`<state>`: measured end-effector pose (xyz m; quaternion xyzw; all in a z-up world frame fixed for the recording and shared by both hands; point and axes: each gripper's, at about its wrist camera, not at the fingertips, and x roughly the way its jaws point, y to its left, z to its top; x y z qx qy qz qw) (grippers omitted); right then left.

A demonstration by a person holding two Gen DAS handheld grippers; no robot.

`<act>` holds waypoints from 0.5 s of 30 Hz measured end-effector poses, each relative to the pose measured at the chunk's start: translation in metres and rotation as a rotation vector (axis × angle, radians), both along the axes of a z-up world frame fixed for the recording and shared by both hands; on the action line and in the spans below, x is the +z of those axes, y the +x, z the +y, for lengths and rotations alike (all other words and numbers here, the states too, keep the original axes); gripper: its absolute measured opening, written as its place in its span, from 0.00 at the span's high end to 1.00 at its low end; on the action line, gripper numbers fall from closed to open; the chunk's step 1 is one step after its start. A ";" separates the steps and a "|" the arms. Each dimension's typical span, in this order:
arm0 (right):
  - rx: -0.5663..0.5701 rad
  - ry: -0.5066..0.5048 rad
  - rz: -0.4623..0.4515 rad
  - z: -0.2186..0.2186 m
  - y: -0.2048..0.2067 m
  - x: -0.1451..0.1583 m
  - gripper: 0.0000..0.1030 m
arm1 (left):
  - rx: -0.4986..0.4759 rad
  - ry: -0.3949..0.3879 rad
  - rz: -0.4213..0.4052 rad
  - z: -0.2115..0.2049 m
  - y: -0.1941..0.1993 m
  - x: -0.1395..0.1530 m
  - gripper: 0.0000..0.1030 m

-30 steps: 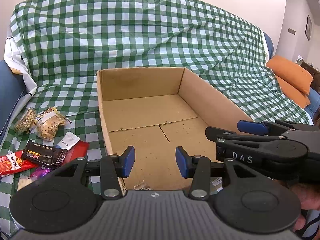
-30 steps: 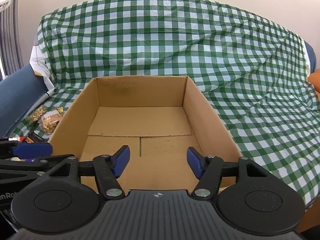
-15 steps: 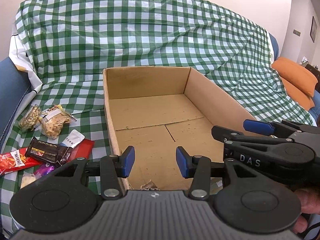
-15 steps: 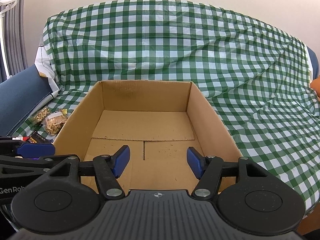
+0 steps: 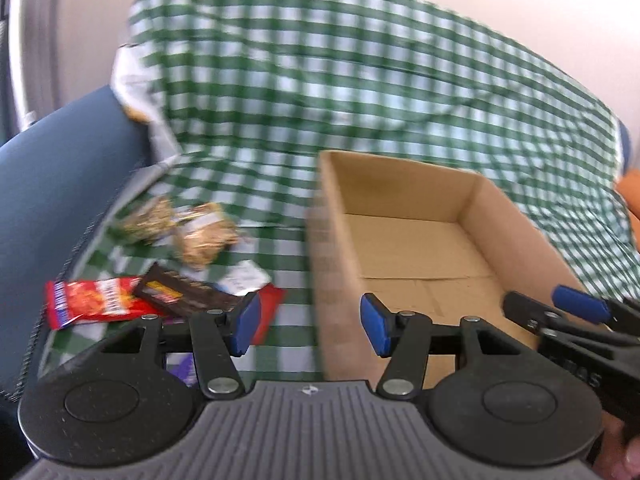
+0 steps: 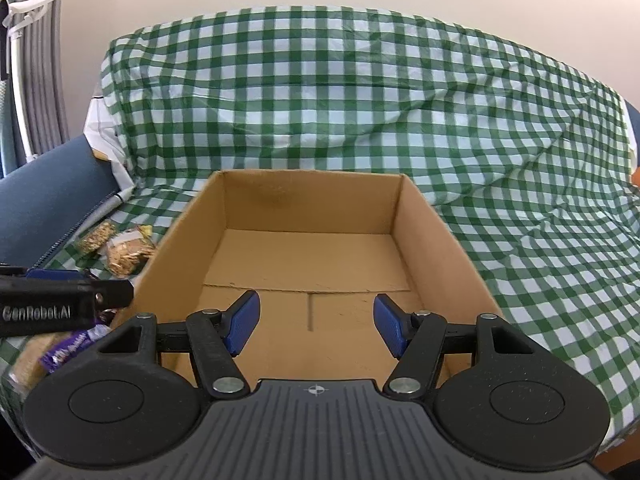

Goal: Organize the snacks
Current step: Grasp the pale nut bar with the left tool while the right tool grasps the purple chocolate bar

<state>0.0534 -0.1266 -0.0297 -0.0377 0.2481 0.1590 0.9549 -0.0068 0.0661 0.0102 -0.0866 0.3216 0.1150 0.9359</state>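
An open cardboard box (image 6: 312, 264) with nothing in it lies on the green checked cloth. My right gripper (image 6: 316, 322) hangs open over the box's near end, nothing between its pads. Left of the box lies a pile of snacks: a red packet (image 5: 94, 300), a dark brown bar (image 5: 184, 294), a small white sachet (image 5: 246, 278) and two clear bags of nuts (image 5: 176, 228). My left gripper (image 5: 310, 322) hovers at the box's left wall beside the pile, its jaws opening and empty. A purple wrapper (image 6: 72, 348) shows below the left gripper in the right wrist view.
The green checked cloth (image 6: 360, 120) covers a sofa seat and backrest. A blue armrest (image 5: 48, 200) borders the snacks on the left. An orange cushion (image 5: 630, 192) sits at the far right. A person's fingers (image 5: 624, 460) show at the lower right.
My left gripper has swung left, from over the box to its left wall near the snack pile, and its jaws have widened. The right gripper has stayed over the box.
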 end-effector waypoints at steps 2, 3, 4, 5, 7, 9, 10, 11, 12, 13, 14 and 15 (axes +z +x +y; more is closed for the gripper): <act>0.023 0.016 -0.003 0.008 -0.002 0.001 0.42 | 0.036 -0.027 0.005 0.016 -0.001 0.000 0.41; 0.039 0.024 -0.004 0.014 -0.003 0.001 0.45 | 0.048 -0.032 -0.002 0.025 -0.004 -0.001 0.41; 0.056 0.029 -0.008 0.021 -0.004 0.002 0.48 | 0.051 -0.017 -0.018 0.032 -0.009 -0.003 0.41; 0.072 0.033 -0.013 0.026 -0.005 0.002 0.49 | 0.046 0.005 -0.035 0.038 -0.014 -0.006 0.41; 0.112 0.047 -0.022 0.038 -0.008 0.003 0.52 | 0.052 0.031 -0.009 0.048 -0.021 -0.013 0.41; 0.146 0.067 -0.029 0.049 -0.012 0.003 0.52 | 0.049 -0.012 0.004 0.063 -0.028 -0.016 0.41; 0.166 0.083 -0.025 0.055 -0.014 0.004 0.52 | 0.051 -0.026 -0.005 0.070 -0.032 -0.016 0.43; 0.191 0.098 -0.017 0.061 -0.015 0.003 0.52 | 0.051 -0.030 -0.015 0.076 -0.036 -0.015 0.46; 0.215 0.108 -0.012 0.068 -0.017 0.003 0.52 | 0.039 -0.033 -0.032 0.081 -0.041 -0.014 0.56; 0.234 0.114 -0.016 0.076 -0.020 0.004 0.52 | 0.024 -0.038 -0.051 0.086 -0.047 -0.013 0.65; 0.250 0.111 -0.021 0.084 -0.021 0.004 0.52 | 0.021 -0.043 -0.069 0.090 -0.052 -0.012 0.69; 0.260 0.108 -0.024 0.092 -0.023 0.004 0.52 | 0.032 -0.056 -0.091 0.095 -0.057 -0.010 0.77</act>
